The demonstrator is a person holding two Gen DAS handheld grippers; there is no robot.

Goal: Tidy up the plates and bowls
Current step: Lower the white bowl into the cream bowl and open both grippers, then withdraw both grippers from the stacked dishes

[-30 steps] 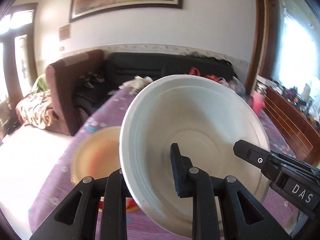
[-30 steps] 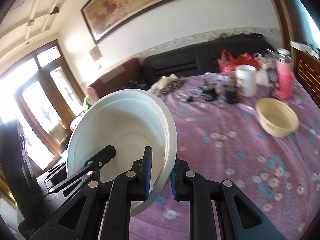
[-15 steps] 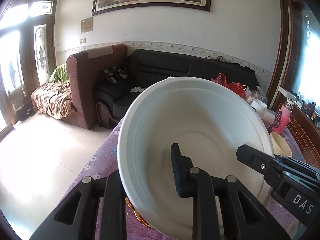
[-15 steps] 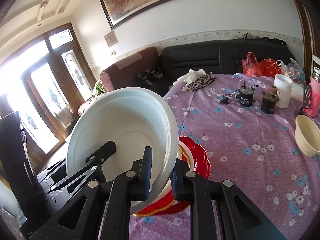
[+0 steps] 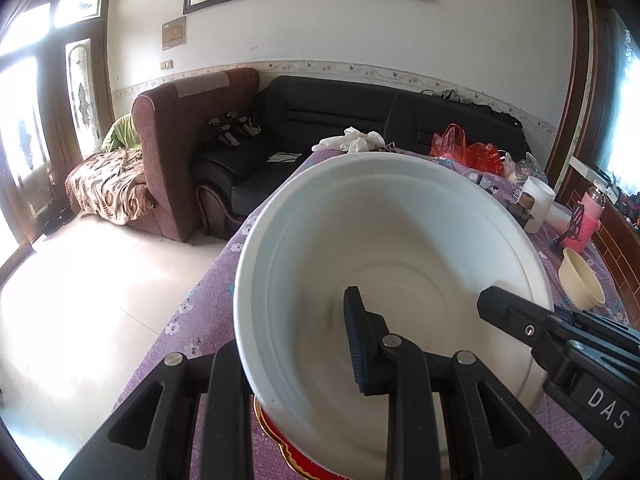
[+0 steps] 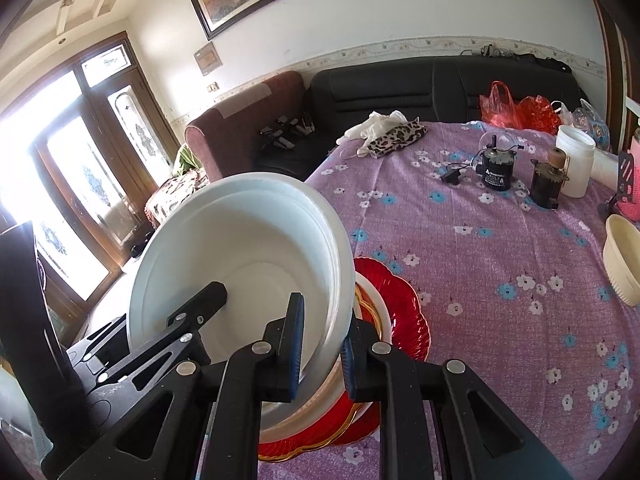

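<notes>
A large white bowl [image 5: 400, 248] hangs tilted between both grippers, low over a red plate with a gold rim [image 6: 400, 308] that carries a white dish [image 6: 378, 316]. My left gripper [image 5: 288, 328] grips the bowl's left rim, one pad inside and one outside; its jaws are opening slightly with the rim still between them. On the opposite rim my right gripper [image 6: 324, 320] is shut, the wall pinched between its pads. Whether the bowl touches the dish below is hidden. A cream ribbed bowl [image 6: 624, 264] sits at the table's right side.
The purple flowered tablecloth [image 6: 500, 260] covers the table; its left edge drops to the tiled floor [image 5: 80, 300]. At the back stand a white jar [image 6: 576, 164], two small dark motors [image 6: 496, 168], a pink bottle [image 5: 588, 216] and a leopard-print cloth [image 6: 396, 140]. Sofas lie beyond.
Both grippers have carried the white bowl leftward across the table and lower. The red plate has come into view under it, and the cream bowl now lies far to the right.
</notes>
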